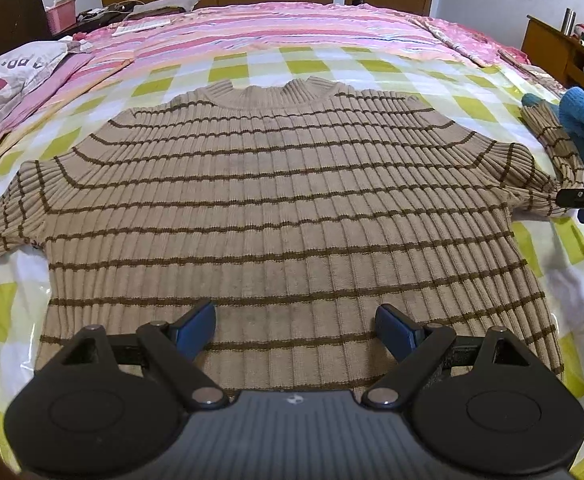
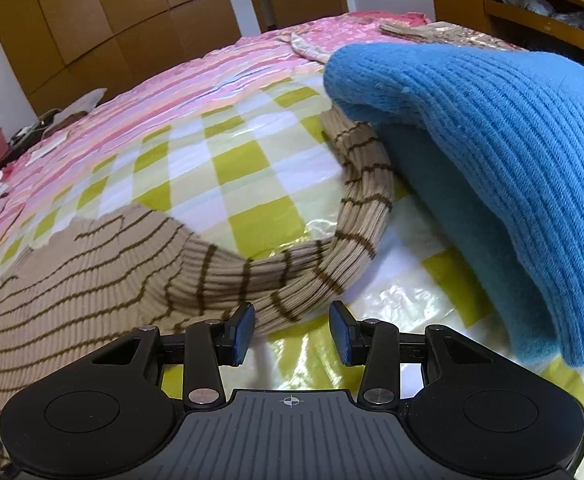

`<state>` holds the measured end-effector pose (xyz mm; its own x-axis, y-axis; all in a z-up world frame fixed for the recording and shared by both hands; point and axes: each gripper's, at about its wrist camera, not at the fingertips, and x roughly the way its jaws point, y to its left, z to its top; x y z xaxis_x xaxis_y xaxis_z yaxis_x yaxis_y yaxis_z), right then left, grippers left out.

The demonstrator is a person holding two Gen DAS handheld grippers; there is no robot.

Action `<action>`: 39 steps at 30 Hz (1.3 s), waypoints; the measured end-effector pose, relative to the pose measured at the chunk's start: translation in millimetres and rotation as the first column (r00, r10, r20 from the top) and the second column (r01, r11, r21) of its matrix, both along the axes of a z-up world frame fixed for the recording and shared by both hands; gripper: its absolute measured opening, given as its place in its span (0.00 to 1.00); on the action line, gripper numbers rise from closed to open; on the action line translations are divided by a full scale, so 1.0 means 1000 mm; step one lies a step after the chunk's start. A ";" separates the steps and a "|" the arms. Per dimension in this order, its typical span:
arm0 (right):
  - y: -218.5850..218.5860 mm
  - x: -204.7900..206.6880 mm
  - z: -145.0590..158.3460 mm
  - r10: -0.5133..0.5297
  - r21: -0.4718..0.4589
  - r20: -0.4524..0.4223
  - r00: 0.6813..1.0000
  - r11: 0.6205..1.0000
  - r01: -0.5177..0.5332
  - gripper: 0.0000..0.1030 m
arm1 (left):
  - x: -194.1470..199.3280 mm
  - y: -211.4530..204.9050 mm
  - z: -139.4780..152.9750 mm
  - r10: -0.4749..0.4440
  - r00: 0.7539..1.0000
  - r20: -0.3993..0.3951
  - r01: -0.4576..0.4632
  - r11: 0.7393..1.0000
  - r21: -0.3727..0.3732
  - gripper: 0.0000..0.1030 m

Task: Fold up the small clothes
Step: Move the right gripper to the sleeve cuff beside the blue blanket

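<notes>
**Sleeve within reach, but a clean fold is not assured**

The jaws of the right gripper [image 2: 292,332] are held partly apart with nothing pressed between them; the curved sleeve [image 2: 324,268] lies just ahead of the pads, close to the left one. The jaws of the left gripper [image 1: 296,330] stand wide apart above the hem of the striped sweater [image 1: 275,200], and nothing is clamped there either.

The sweater is spread face-up on the checked plastic sheet [image 2: 227,168] covering the bed, collar pointing away. Its sleeve bends in an arc, and the cuff end is tucked under a blue knit garment [image 2: 492,140].

If the sleeve is gripped and drawn across, the blue garment could be dragged along, or the cuff could be held back and the sleeve stretched. The ribbed knit is thick, so only the top layer might be caught. The glossy sheet looks slippery, so the whole sweater could slide and skew unless the hem is pinned.
</notes>
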<state>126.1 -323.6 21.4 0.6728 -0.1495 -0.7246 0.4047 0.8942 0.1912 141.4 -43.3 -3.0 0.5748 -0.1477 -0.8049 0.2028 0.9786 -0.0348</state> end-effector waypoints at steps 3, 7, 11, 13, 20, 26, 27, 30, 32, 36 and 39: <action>-0.004 0.003 0.000 -0.018 -0.002 0.004 1.000 1.000 0.018 0.40 | 0.000 0.000 -0.001 0.000 1.000 -0.002 0.000 1.000 -0.001 0.90; -0.007 0.007 0.000 -0.034 -0.001 0.007 0.999 0.999 0.034 0.40 | 0.000 0.001 -0.002 0.003 1.000 -0.003 -0.003 1.000 -0.003 0.90; -0.006 0.013 0.001 -0.035 -0.011 0.008 0.999 0.999 0.035 0.40 | 0.000 0.002 -0.003 0.005 1.000 -0.004 -0.005 1.000 -0.007 0.90; -0.006 0.016 0.001 -0.040 -0.014 0.007 0.999 0.999 0.040 0.42 | 0.000 0.003 -0.003 0.006 1.000 -0.005 -0.006 1.000 -0.009 0.90; -0.010 0.022 -0.007 -0.066 -0.014 -0.013 0.998 0.998 0.066 0.44 | 0.001 0.003 -0.004 0.007 1.000 -0.009 -0.007 1.000 -0.012 0.90; -0.014 0.023 -0.011 -0.077 -0.012 -0.018 0.997 0.997 0.076 0.45 | 0.001 0.003 -0.006 0.008 1.000 -0.011 -0.008 1.000 -0.014 0.90; -0.014 0.023 -0.010 -0.078 -0.011 -0.017 0.997 0.997 0.077 0.45 | 0.001 0.003 -0.006 0.007 1.000 -0.011 -0.008 1.000 -0.014 0.90; -0.016 0.021 -0.009 -0.083 -0.005 -0.007 0.997 0.997 0.082 0.45 | 0.002 0.003 -0.007 0.009 1.000 -0.009 -0.010 1.000 -0.021 0.90; -0.017 0.019 -0.007 -0.089 0.001 0.003 0.996 0.996 0.089 0.45 | 0.003 0.003 -0.007 0.010 1.000 -0.007 -0.011 1.000 -0.027 0.90; -0.020 0.021 -0.003 -0.089 -0.009 0.023 0.996 0.996 0.090 0.45 | 0.003 0.004 -0.008 0.007 1.000 0.001 -0.007 0.999 -0.032 0.90; -0.022 0.026 -0.003 -0.095 -0.004 0.033 0.995 0.995 0.095 0.45 | 0.004 0.005 -0.008 0.001 1.000 0.004 -0.001 0.999 -0.038 0.90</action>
<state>152.3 -345.8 18.8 0.6788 -0.2180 -0.7012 0.4815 0.8531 0.2009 145.3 -38.2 -10.7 0.5785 -0.1774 -0.7962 0.2020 0.9768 -0.0709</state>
